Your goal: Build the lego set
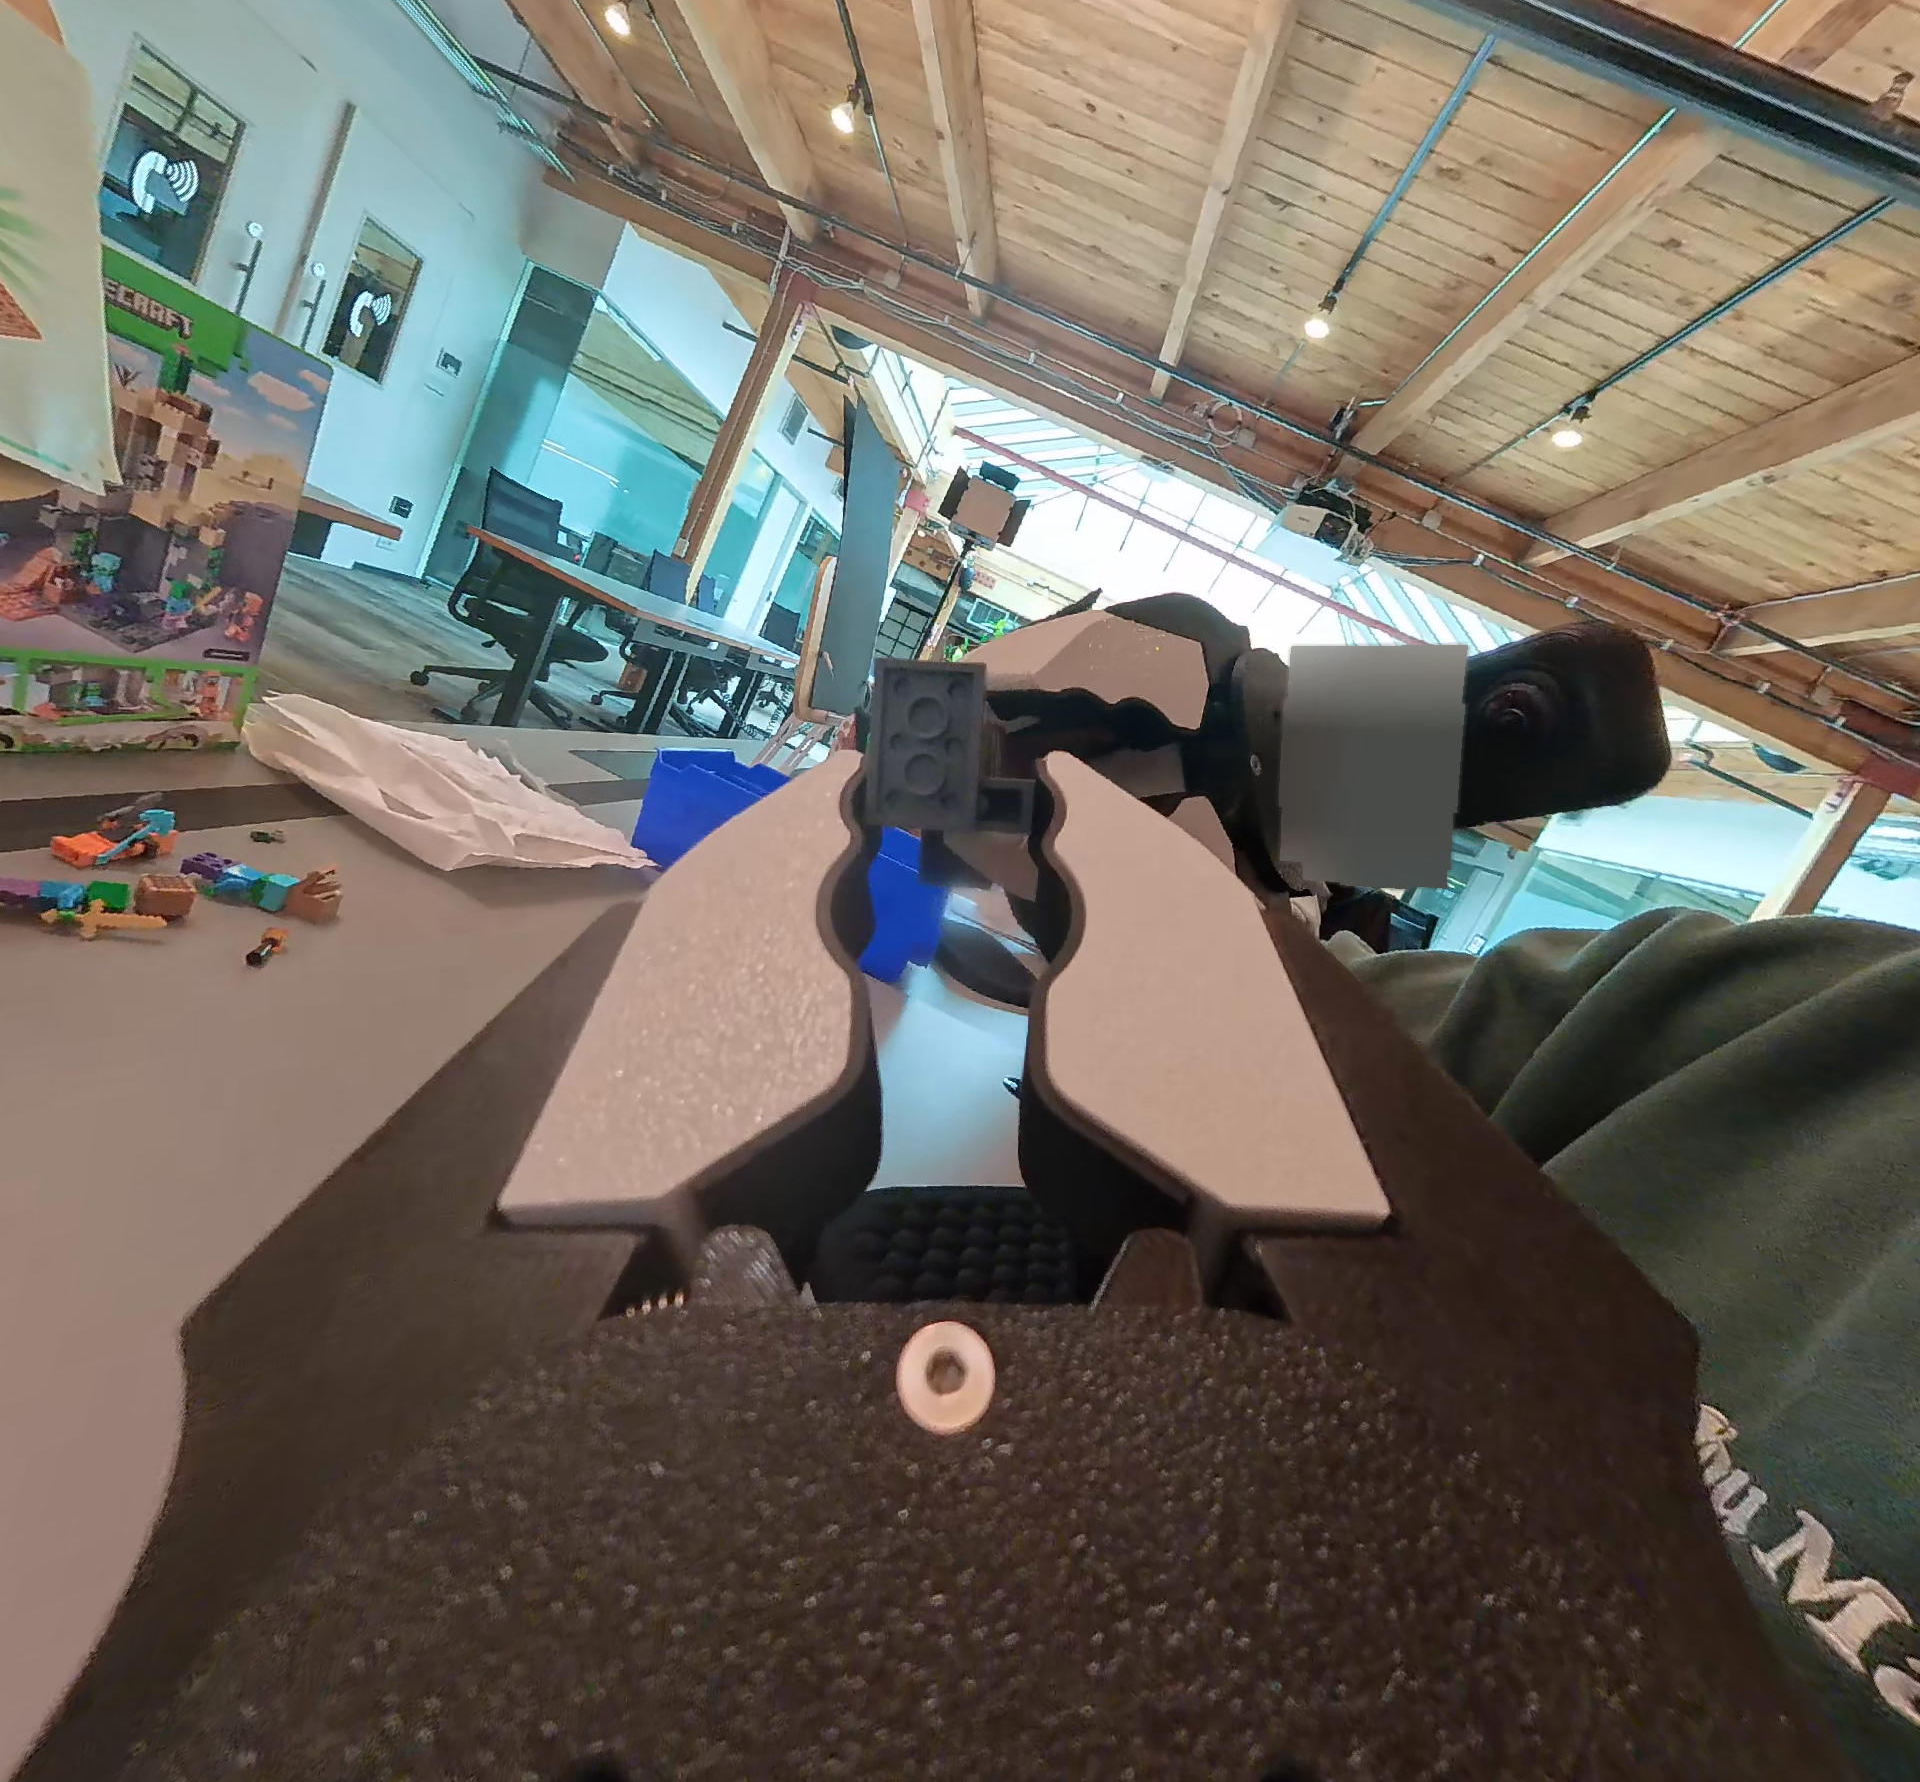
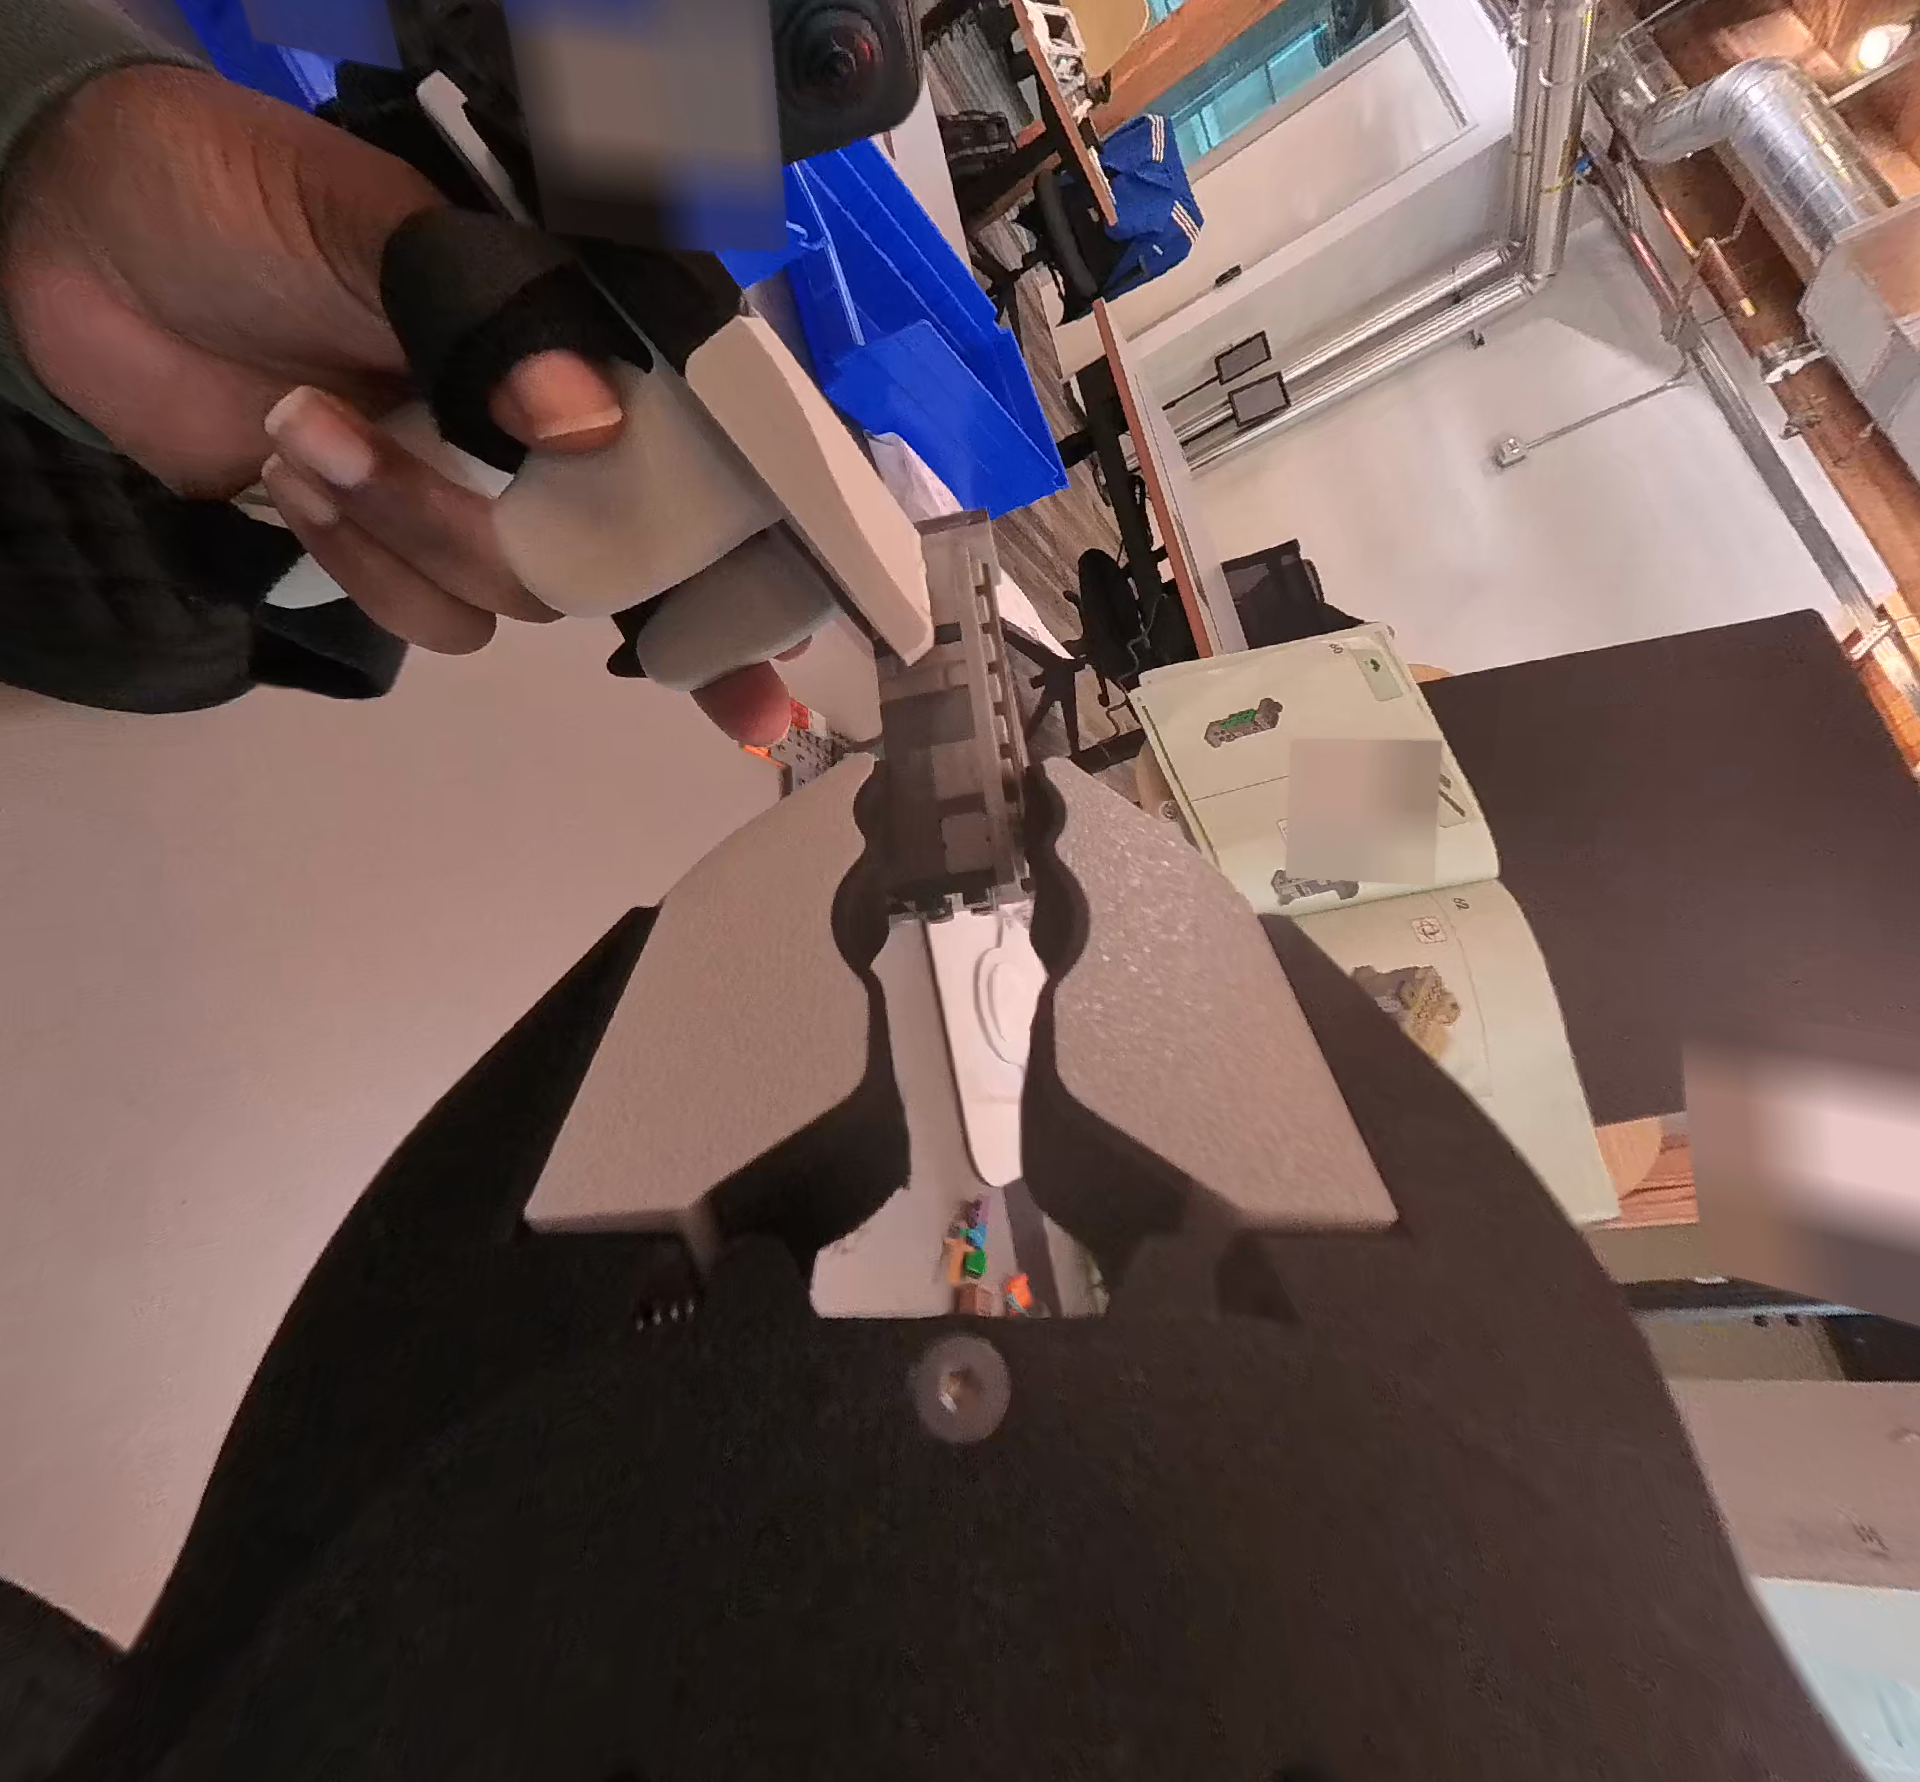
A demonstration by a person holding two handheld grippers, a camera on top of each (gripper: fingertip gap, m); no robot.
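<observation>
Both grippers clamp the grey lego assembly [image 2: 951, 756] in mid-air: left gripper [image 1: 948, 802] near one end, right gripper [image 2: 951, 833] the other. Only right view shows instruction booklet [image 2: 1351, 859] beyond it.

Blue bins [image 1: 707, 792] on grey table [image 1: 208, 1057]; crumpled white paper [image 1: 436, 792] beside; office chairs [image 1: 520, 589] behind.

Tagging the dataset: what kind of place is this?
Likely an open-plan office or lab: rows of desks with office chairs, glass partitions, exposed timber ceiling with track lights.
</observation>
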